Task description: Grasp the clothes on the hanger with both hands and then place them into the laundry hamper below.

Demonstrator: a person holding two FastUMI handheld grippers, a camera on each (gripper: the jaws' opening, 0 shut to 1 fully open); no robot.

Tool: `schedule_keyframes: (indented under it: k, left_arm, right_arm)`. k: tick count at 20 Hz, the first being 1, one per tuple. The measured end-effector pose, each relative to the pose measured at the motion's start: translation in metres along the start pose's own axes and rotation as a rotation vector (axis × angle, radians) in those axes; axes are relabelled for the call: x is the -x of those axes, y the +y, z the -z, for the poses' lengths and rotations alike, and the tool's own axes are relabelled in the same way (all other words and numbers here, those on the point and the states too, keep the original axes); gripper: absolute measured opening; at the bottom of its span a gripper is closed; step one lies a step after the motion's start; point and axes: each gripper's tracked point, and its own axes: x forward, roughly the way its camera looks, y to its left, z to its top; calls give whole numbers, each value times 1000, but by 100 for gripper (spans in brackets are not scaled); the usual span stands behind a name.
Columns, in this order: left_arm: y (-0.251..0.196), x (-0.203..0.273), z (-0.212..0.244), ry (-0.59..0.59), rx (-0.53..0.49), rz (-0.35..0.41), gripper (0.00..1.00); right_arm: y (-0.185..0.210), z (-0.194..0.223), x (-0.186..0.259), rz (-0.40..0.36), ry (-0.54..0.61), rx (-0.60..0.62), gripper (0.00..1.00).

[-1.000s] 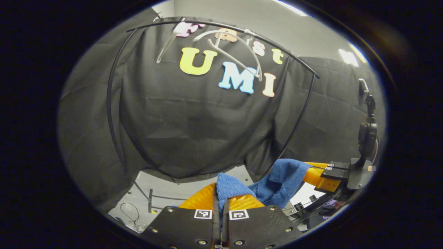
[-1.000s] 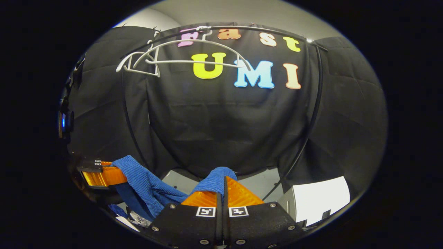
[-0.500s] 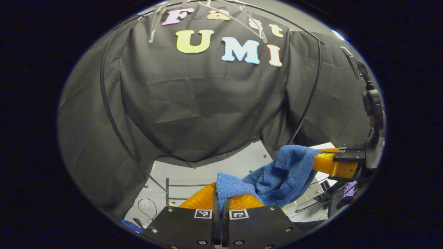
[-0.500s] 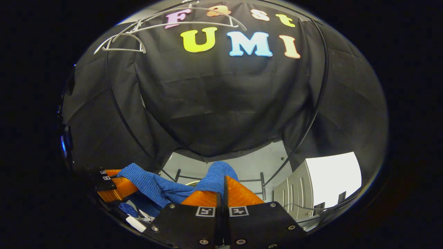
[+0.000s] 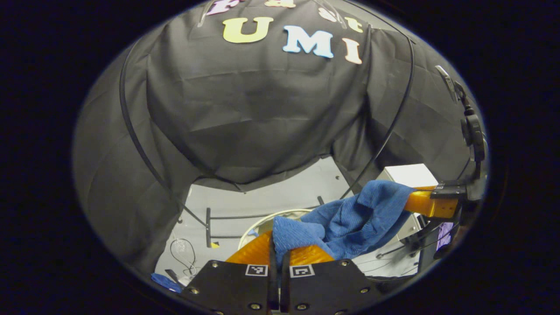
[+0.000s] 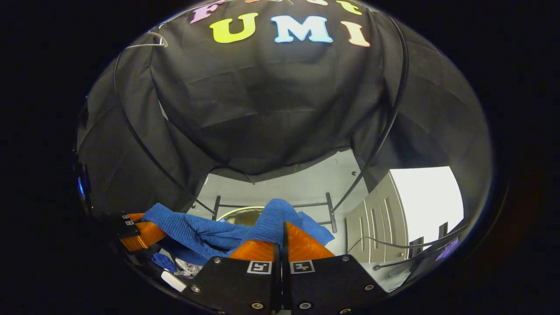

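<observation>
While both your grippers, left [image 5: 277, 253] and right [image 6: 280, 245], keep fingers clamped on the blue garment [image 5: 350, 223] above the hamper's rim [image 5: 262, 221], uneven release could drape it outside.

**Layout: cloth spanning both grippers, hamper rim beyond**

Cloth [image 5: 350, 223] is hanging between the left gripper [image 5: 278, 256], near centre in the left gripper view, and the right gripper [image 5: 431, 203], sitting at far right. Hamper [image 5: 262, 221] rim is lying just beyond the cloth, on the floor [image 5: 271, 199]. Cabinet [image 6: 385, 218] is standing right of it in the right gripper view. Hanger [image 6: 151, 41] is sitting upper left, well apart from the cloth.
</observation>
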Motion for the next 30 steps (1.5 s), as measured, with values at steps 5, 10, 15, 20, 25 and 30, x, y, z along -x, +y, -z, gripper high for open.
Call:
schedule_keyframes:
  k: [5,10,15,20,25,30]
  left_arm:
    - [1,-1,7,24,-2,2,3]
    - [3,0,8,34,-18,-1,4]
    - [3,6,18,75,28,-39,6]
    - [0,12,12,30,49,-4,69]
    - [7,24,17,18,55,-33,95]
    - [8,38,4,-26,36,-46,94]
  right_arm:
    - [4,8,-4,7,18,-2,1]
    - [5,14,-3,7,48,9,1]
    - [7,30,2,-2,89,9,6]
    - [22,36,15,-49,124,50,43]
    - [16,12,41,-28,77,69,95]
    - [-30,-18,81,63,-18,70,96]
